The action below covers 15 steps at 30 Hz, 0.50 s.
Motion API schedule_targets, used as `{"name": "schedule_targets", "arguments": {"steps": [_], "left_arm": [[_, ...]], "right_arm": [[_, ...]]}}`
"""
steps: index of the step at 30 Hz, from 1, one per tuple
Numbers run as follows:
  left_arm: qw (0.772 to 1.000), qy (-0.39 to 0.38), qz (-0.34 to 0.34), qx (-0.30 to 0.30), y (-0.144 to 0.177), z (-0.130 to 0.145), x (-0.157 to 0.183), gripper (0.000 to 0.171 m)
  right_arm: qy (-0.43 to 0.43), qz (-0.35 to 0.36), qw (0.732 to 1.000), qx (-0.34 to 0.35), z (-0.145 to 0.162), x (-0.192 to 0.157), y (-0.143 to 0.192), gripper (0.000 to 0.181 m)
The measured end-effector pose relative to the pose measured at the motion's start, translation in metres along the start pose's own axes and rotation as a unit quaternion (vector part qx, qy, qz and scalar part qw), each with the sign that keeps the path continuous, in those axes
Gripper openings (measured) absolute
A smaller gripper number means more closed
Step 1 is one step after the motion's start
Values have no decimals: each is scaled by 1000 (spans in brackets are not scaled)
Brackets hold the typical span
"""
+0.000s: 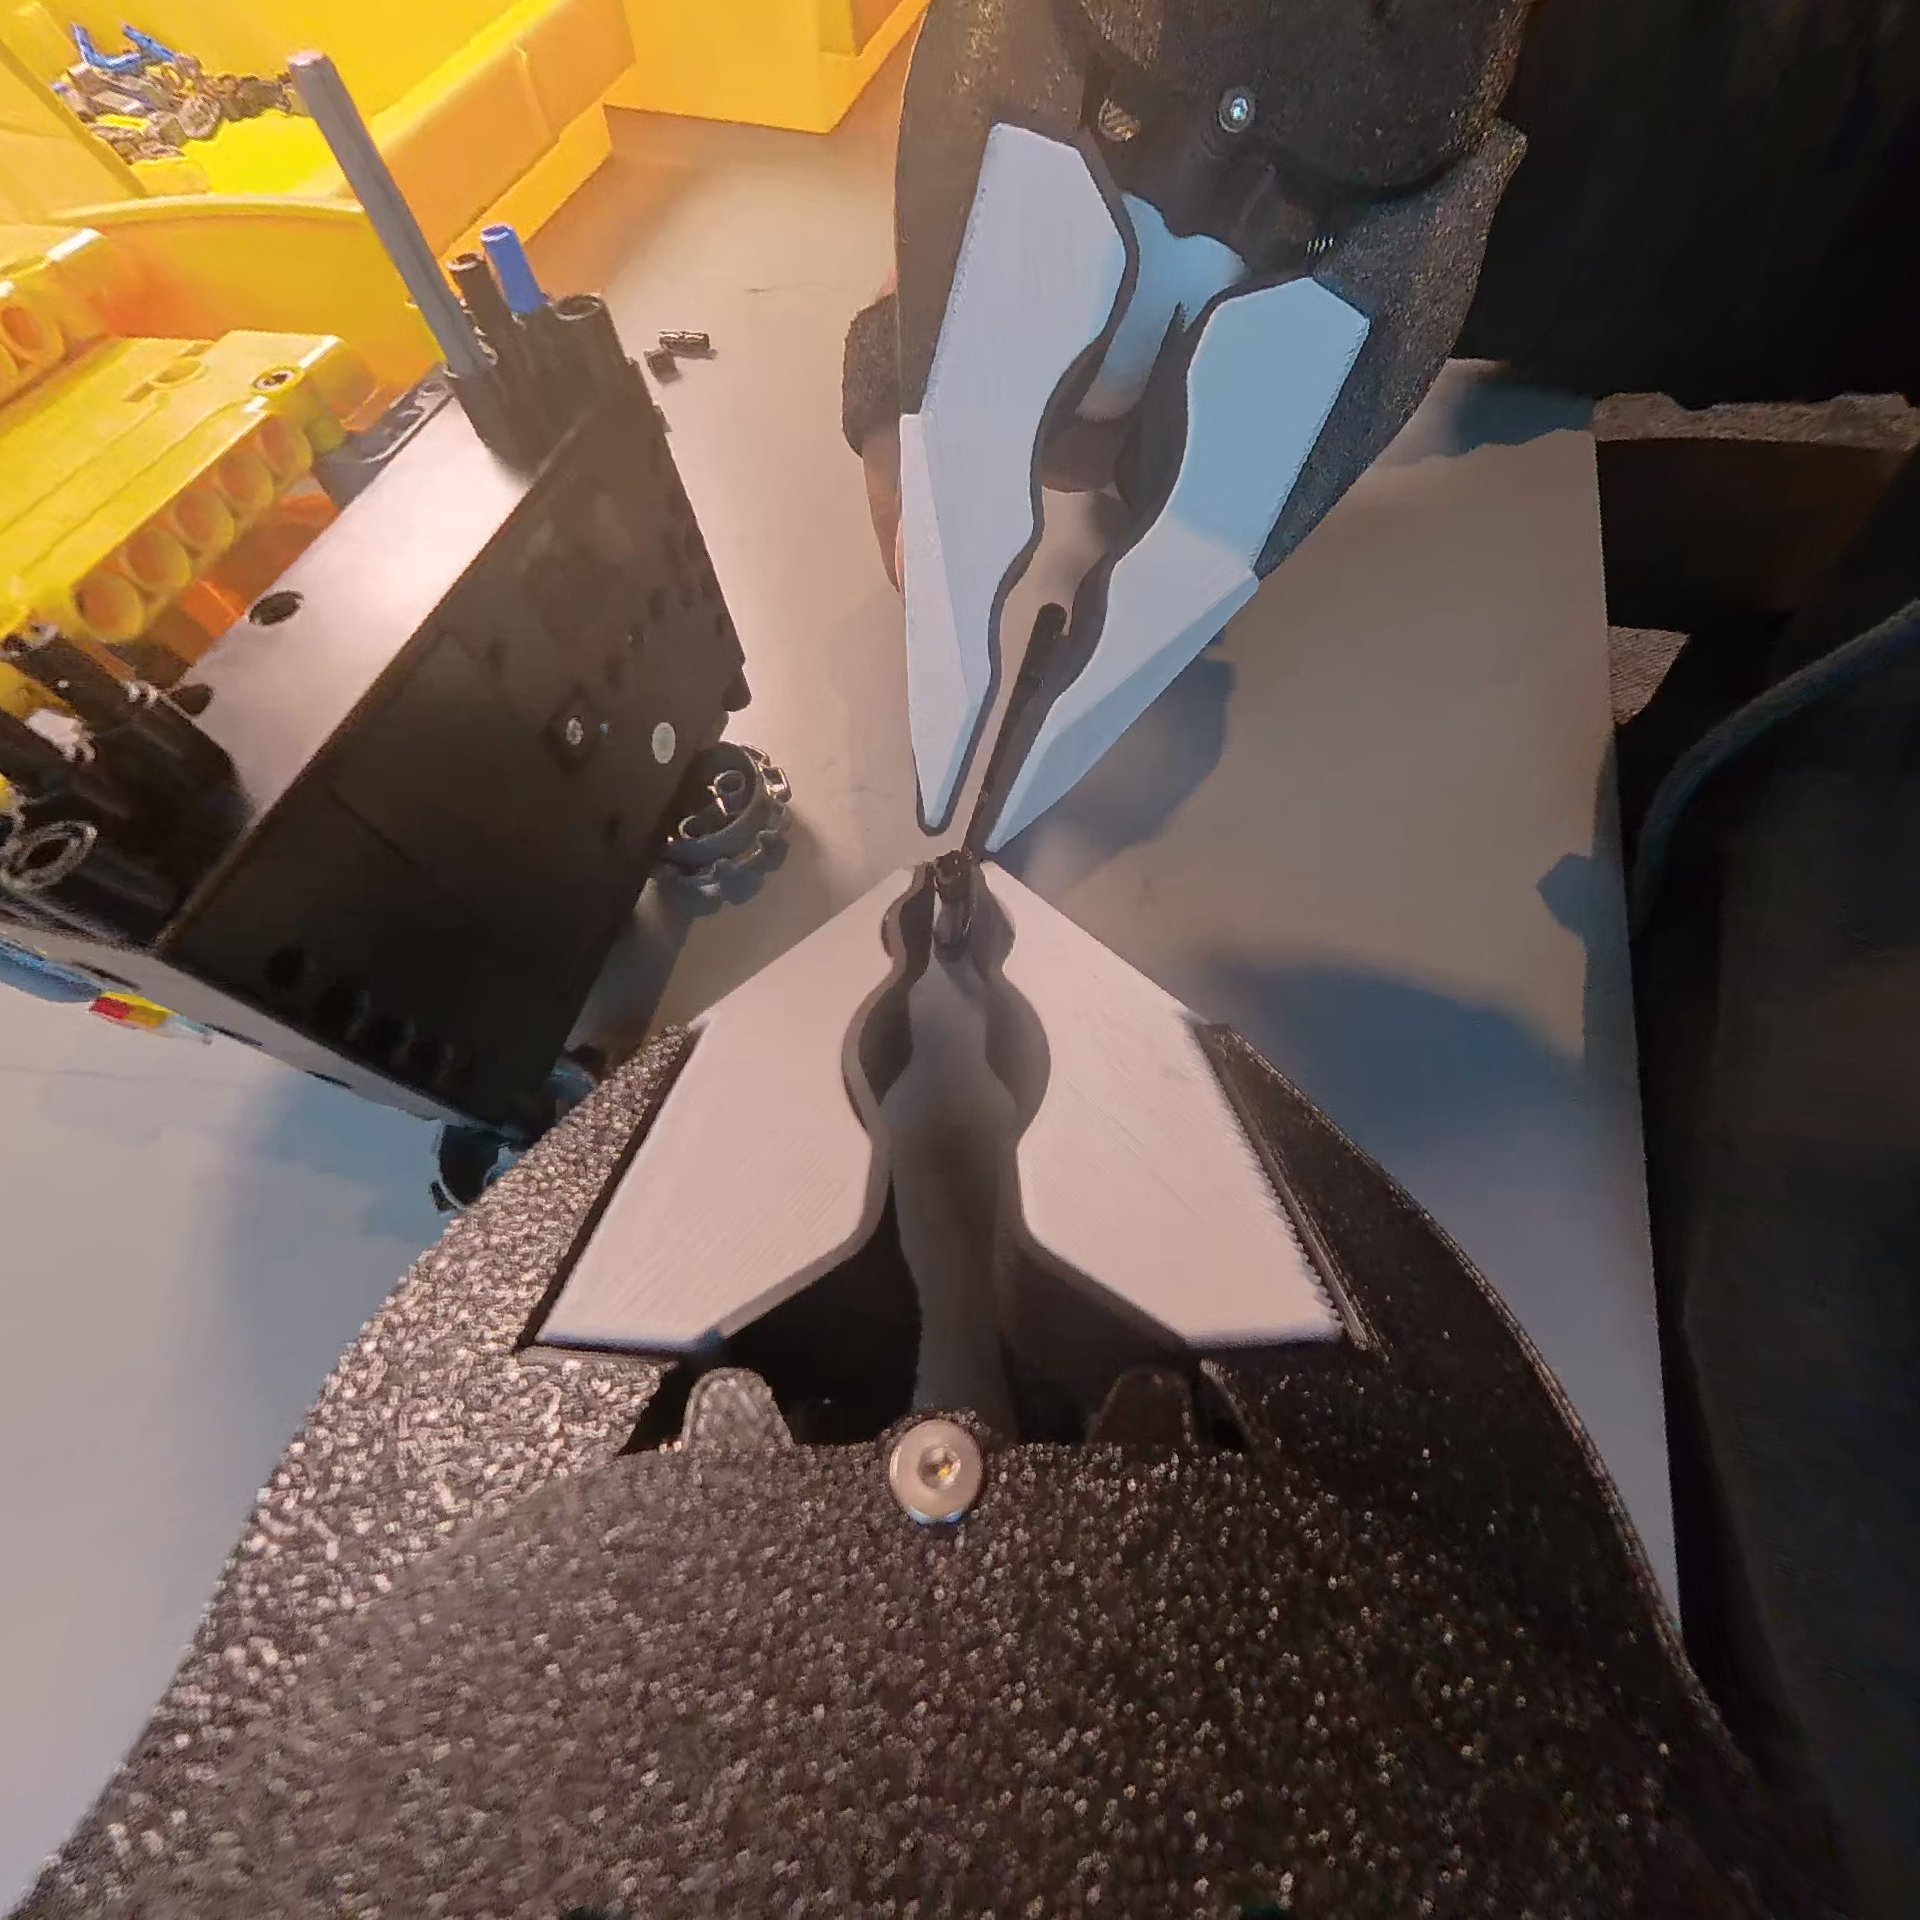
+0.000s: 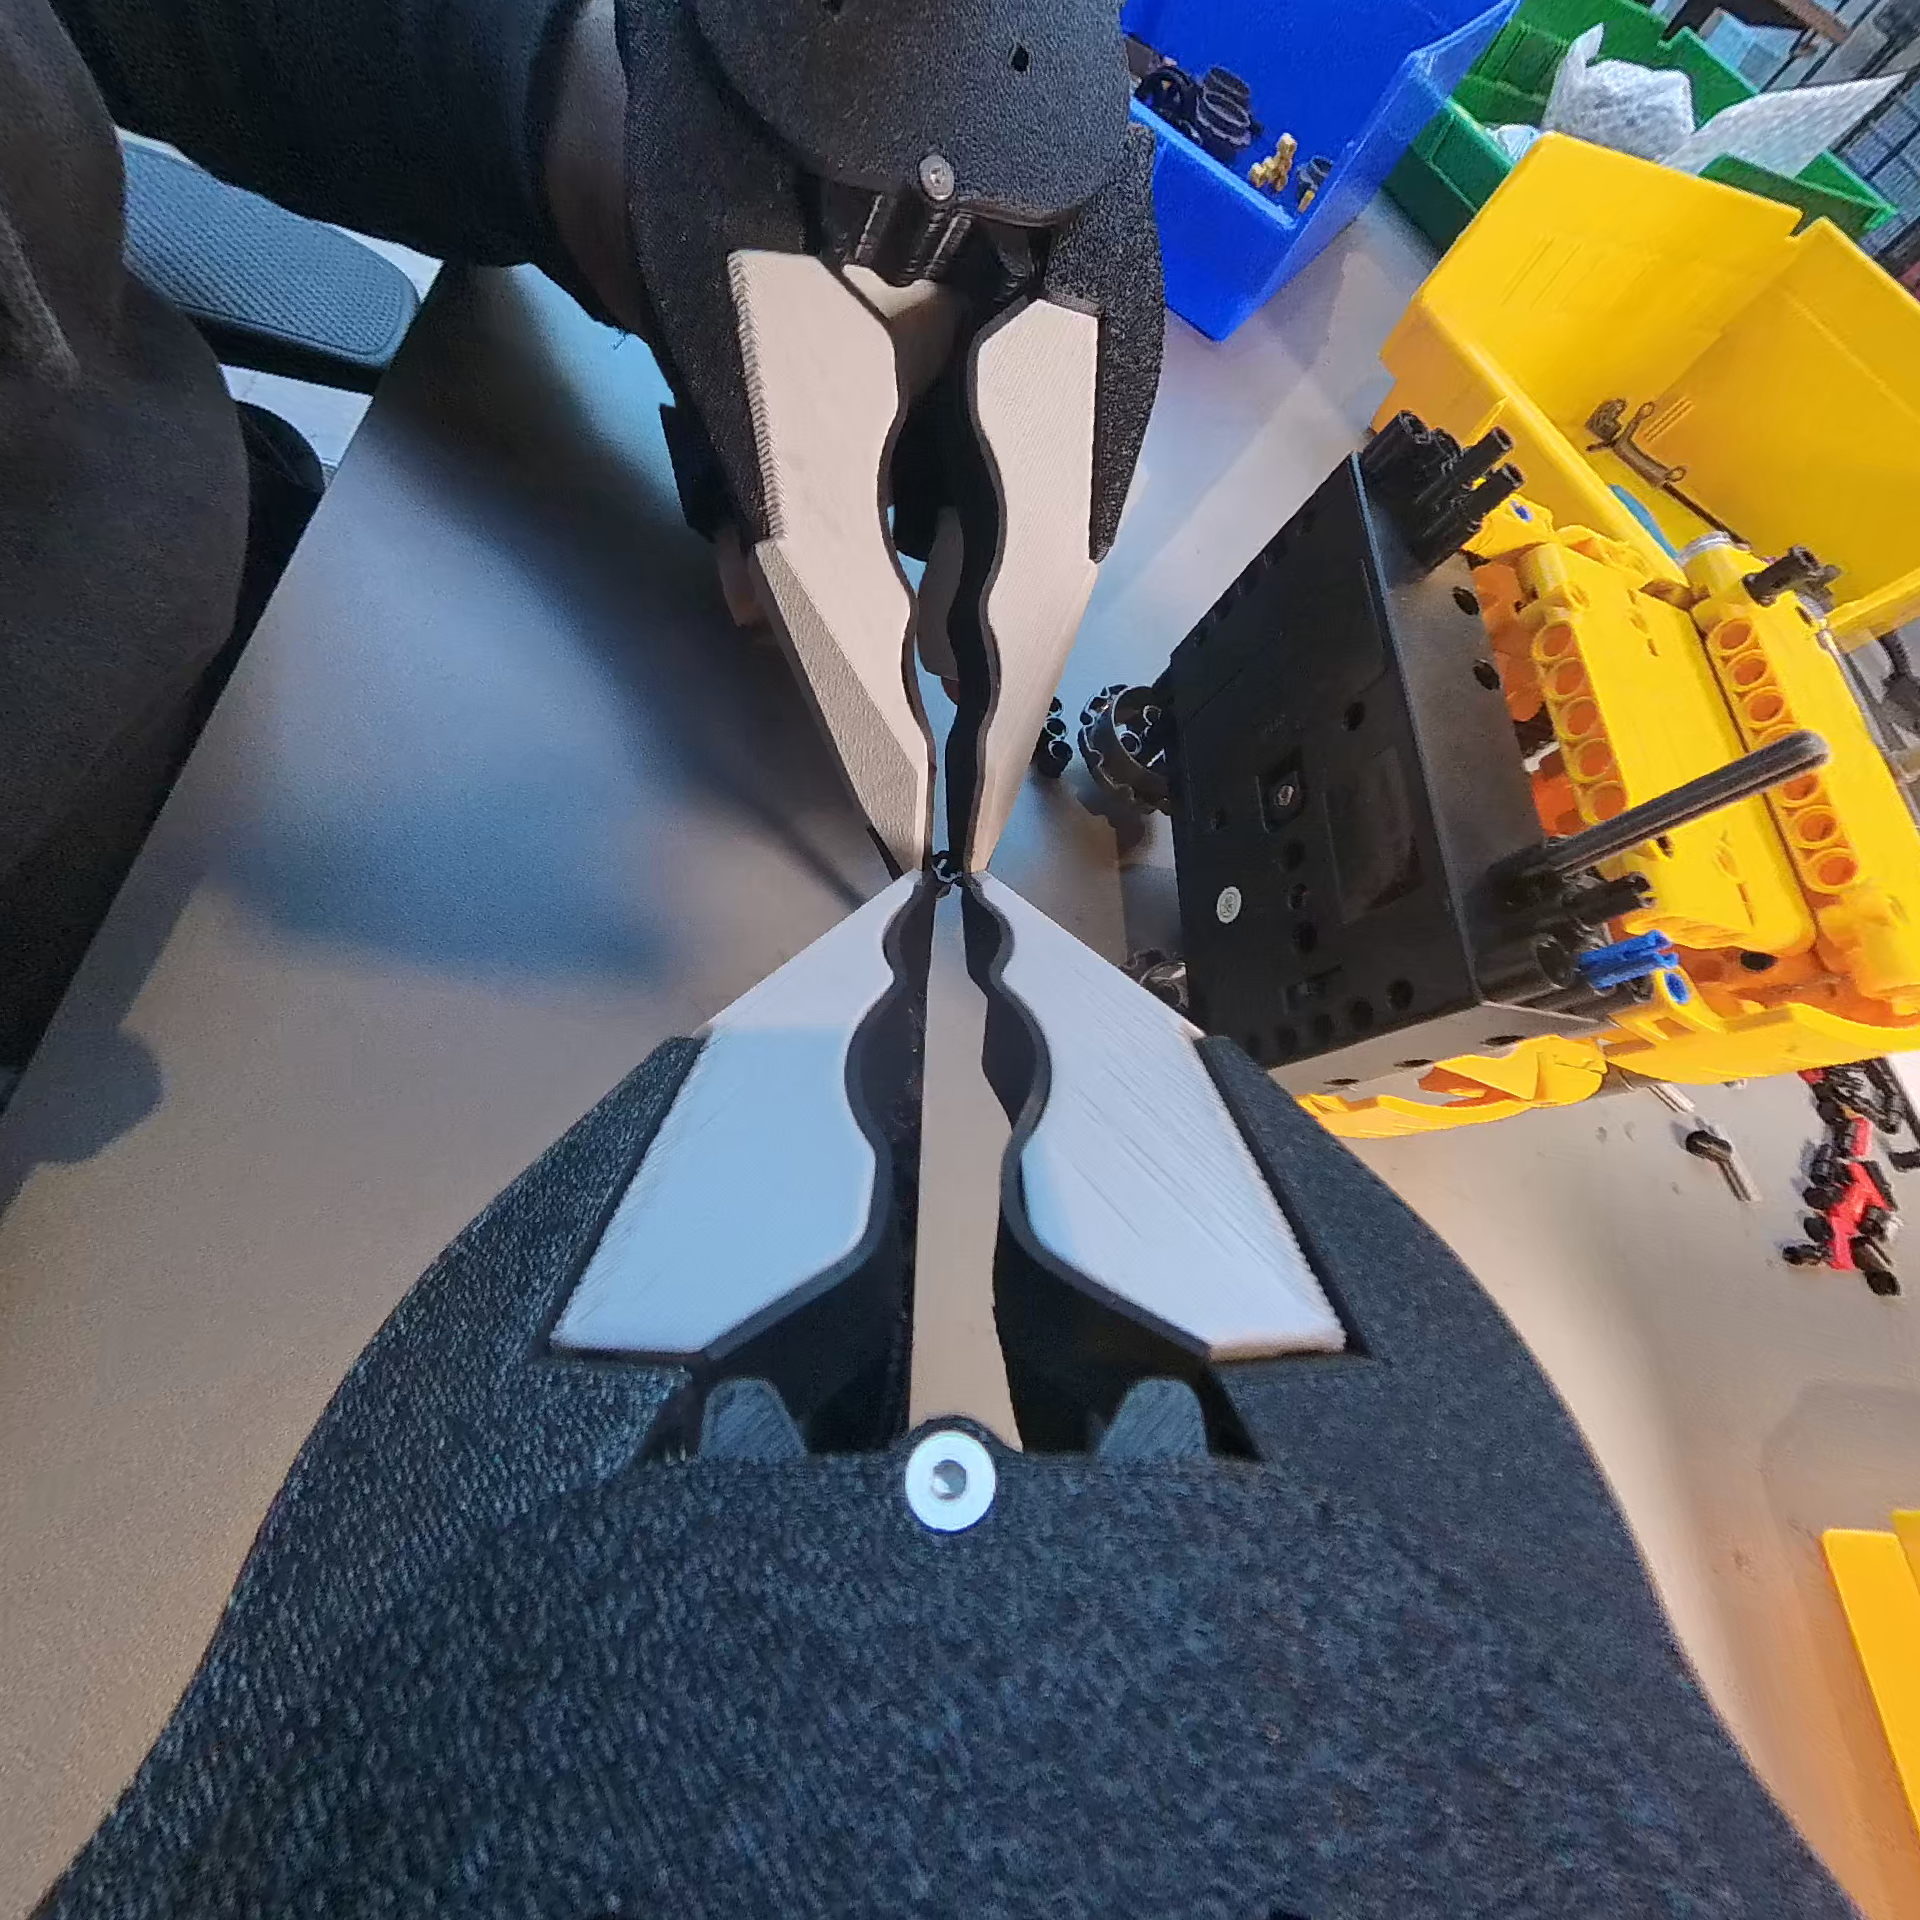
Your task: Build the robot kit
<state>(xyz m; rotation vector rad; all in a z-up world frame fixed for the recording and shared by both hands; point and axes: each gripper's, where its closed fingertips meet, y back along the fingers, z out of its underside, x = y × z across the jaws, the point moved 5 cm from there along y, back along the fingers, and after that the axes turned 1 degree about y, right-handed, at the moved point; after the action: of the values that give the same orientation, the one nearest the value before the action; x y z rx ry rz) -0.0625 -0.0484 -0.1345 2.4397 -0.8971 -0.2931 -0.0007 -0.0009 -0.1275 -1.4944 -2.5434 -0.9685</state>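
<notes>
My two grippers meet tip to tip above the grey table (image 1: 1351,790). My left gripper (image 1: 951,883) is shut on a small black connector (image 1: 952,906) at its tips. My right gripper (image 1: 961,826) comes down from the top of the left wrist view, shut on a thin black axle (image 1: 1023,717) that lies along its fingers and reaches the connector. In the right wrist view my right gripper (image 2: 943,891) is at the bottom and my left gripper (image 2: 951,854) at the top. The small black connector (image 2: 943,871) shows between their tips. The axle is mostly hidden there.
A black box joined to a yellow-and-orange brick model (image 1: 447,707) (image 2: 1340,790) lies beside the grippers, with a grey axle (image 1: 384,218) sticking out. A black gear (image 1: 727,821) (image 2: 1122,748) lies by it. Blue (image 2: 1278,156), green (image 2: 1558,104) and yellow bins (image 2: 1662,343) stand behind. Loose pins (image 2: 1849,1195) lie on the right. The tips of both grippers are at nearly the same place.
</notes>
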Motion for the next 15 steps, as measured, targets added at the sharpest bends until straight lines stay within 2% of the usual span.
{"name": "schedule_targets", "arguments": {"steps": [5, 15], "left_arm": [[1000, -21, -3, -13, -4, 2, -1, 4], [1000, -2, 18, -23, -6, 3, -3, 3]], "right_arm": [[1, -2, 1000, -3, 1, -1, -1, 4], [2, -4, 1000, -15, 3, -1, -2, 6]]}}
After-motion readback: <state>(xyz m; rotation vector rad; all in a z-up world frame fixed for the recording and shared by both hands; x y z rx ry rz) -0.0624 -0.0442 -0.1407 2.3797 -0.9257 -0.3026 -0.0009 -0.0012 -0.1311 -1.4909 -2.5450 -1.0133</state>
